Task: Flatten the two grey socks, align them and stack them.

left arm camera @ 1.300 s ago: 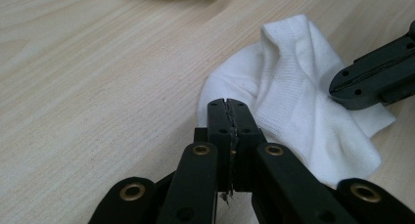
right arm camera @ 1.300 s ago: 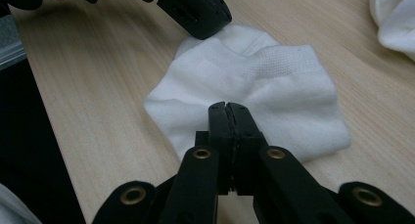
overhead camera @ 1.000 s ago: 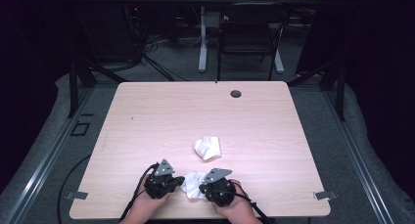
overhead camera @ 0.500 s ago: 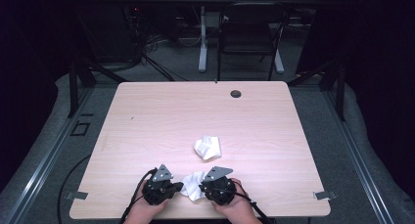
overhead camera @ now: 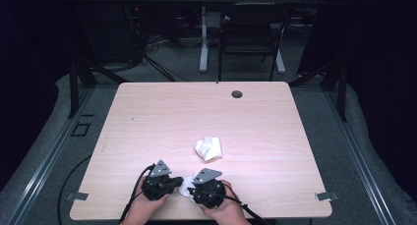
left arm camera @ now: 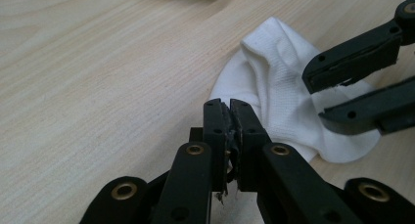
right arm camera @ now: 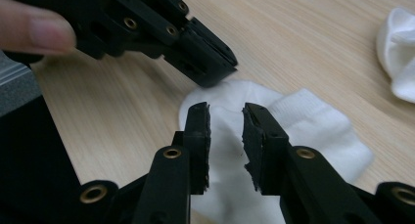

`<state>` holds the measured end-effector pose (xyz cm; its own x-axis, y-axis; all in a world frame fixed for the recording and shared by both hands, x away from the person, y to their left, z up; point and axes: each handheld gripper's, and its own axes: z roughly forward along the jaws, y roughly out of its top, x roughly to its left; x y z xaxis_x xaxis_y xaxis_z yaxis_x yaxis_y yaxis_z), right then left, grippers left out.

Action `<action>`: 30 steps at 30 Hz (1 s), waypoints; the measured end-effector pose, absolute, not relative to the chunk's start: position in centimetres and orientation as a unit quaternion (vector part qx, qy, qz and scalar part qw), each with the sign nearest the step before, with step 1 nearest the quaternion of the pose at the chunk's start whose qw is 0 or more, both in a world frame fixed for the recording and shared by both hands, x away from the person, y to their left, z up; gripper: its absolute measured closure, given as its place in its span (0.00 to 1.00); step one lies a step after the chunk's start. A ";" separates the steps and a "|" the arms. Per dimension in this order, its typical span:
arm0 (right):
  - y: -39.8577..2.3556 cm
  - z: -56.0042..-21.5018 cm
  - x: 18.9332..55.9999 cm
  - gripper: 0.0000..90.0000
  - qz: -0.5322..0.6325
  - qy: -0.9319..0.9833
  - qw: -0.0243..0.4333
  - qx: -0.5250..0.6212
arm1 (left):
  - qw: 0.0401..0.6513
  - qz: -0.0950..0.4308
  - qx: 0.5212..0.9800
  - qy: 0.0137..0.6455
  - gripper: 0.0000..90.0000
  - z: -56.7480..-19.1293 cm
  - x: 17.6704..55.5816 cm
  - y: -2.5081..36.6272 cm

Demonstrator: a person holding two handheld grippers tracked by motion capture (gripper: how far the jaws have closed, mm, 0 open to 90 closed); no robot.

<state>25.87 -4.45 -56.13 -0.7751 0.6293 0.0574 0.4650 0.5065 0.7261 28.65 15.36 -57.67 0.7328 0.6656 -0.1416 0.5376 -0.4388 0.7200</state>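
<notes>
Pale wood table, dark room; left hand-held gripper closed empty, right hand-held gripper opening.

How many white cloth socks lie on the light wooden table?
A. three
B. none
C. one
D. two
D: one crumpled white cloth sock lies near the middle of the light wooden table, and a second white cloth sock lies between the two tongs at the near edge.

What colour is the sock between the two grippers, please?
White sock, seen best in the right gripper view.
</notes>
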 end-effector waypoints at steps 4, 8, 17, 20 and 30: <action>-3.5 -56.1 26.0 0.80 0.377 0.866 0.108 0.311 | 0.385 0.083 0.848 0.354 0.96 -57.9 28.6 15.1; -2.9 -56.7 26.2 0.81 0.362 0.871 0.110 0.313 | 0.381 0.083 0.851 0.352 0.97 -58.0 28.7 15.1; -2.8 -57.1 26.1 0.94 0.348 0.877 0.125 0.307 | 0.382 0.084 0.849 0.354 0.98 -58.1 28.7 15.1; -2.9 -57.1 26.1 0.97 0.354 0.874 0.121 0.310 | 0.382 0.086 0.849 0.355 0.98 -58.1 28.7 15.1; -4.1 -56.1 26.0 0.99 0.378 0.859 0.118 0.325 | 0.381 0.086 0.850 0.354 0.99 -58.1 28.7 15.1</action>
